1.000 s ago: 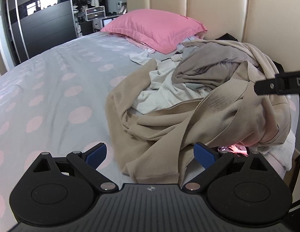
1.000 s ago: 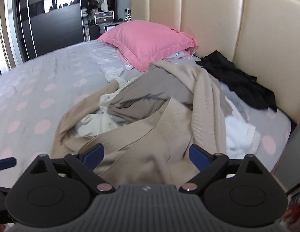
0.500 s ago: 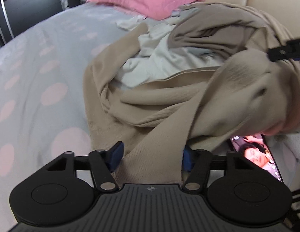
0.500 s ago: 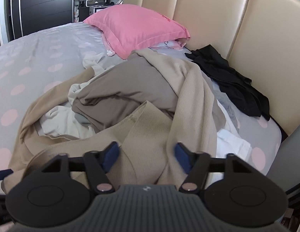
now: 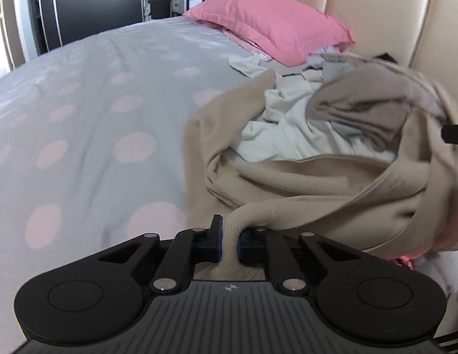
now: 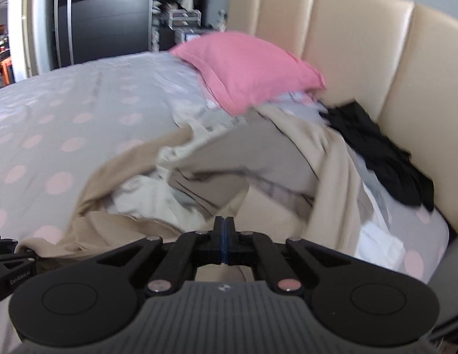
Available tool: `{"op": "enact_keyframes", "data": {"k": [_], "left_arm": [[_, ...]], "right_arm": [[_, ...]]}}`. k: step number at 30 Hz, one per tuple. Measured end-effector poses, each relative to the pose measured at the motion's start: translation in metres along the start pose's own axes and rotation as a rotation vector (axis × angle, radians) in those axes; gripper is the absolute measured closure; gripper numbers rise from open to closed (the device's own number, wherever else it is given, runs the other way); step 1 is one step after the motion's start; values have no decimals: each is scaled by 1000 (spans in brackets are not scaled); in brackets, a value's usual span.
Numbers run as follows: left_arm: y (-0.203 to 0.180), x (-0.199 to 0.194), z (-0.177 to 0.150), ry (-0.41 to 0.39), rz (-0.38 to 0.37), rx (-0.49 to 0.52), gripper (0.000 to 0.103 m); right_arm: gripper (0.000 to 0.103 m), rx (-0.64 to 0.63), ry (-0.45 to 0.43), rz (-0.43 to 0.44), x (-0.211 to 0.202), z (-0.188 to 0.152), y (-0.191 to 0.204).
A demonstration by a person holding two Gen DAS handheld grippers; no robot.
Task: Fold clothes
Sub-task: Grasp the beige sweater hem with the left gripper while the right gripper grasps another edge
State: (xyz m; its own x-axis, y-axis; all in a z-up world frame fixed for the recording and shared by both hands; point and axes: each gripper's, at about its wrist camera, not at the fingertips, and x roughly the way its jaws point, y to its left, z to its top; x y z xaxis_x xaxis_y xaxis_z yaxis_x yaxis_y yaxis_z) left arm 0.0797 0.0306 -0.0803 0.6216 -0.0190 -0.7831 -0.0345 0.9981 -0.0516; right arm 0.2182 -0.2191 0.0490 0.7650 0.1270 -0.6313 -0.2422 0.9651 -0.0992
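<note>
A beige knit garment [image 5: 305,188] lies crumpled at the near right of the bed, wrapped around a pile with a white cloth [image 5: 291,129] and a grey-brown garment [image 5: 367,103]. My left gripper [image 5: 229,240] is shut on a bunched edge of the beige garment. My right gripper [image 6: 224,240] is shut on the beige garment [image 6: 273,212] too, its jaws pressed together with fabric bulging just below them. The right gripper's tip shows at the right edge of the left wrist view [image 5: 453,134]. The pile [image 6: 229,162] looks lifted and motion-blurred.
The grey bedsheet with pink dots [image 5: 90,112] stretches to the left. A pink pillow [image 5: 273,26] lies by the cream padded headboard [image 6: 361,47]. A black garment [image 6: 382,153] lies by the headboard at right. A dark wardrobe [image 5: 90,3] stands at the far back.
Both grippers went from open to shut on the beige garment. Both views pulled back and up, and the pile has shifted with the pull.
</note>
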Motion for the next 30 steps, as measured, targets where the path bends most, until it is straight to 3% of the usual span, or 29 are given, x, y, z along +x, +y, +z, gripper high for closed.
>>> {"op": "enact_keyframes", "data": {"k": [6, 8, 10, 11, 17, 20, 22, 24, 27, 28, 30], "left_arm": [[19, -23, 2, -30, 21, -34, 98], [22, -26, 0, -32, 22, -38, 98], [20, -24, -3, -24, 23, -31, 98], [19, -22, -4, -20, 23, -29, 98], [16, -7, -9, 3, 32, 2, 90], [12, 1, -12, 16, 36, 30, 81], [9, 8, -13, 28, 36, 51, 74], [5, 15, -15, 43, 39, 65, 64], [1, 26, -19, 68, 40, 71, 63], [3, 30, -20, 83, 29, 57, 65], [10, 34, -22, 104, 4, 16, 86]], "right_arm": [[101, 48, -11, -3, -10, 2, -3], [93, 66, 8, 2, -7, 0, -7], [48, 83, 27, 8, -3, -2, -12], [42, 91, 36, 12, -1, -3, -14], [37, 67, 58, 13, 17, -5, -14], [31, 41, 83, 37, 28, -6, -11], [21, 15, 101, 36, 35, -7, -8], [20, -21, 112, 33, 42, -9, -3], [22, -94, 147, 3, 55, -13, 8], [30, -109, 160, -15, 58, -14, 10], [54, -107, 181, -33, 61, -15, 10]]}}
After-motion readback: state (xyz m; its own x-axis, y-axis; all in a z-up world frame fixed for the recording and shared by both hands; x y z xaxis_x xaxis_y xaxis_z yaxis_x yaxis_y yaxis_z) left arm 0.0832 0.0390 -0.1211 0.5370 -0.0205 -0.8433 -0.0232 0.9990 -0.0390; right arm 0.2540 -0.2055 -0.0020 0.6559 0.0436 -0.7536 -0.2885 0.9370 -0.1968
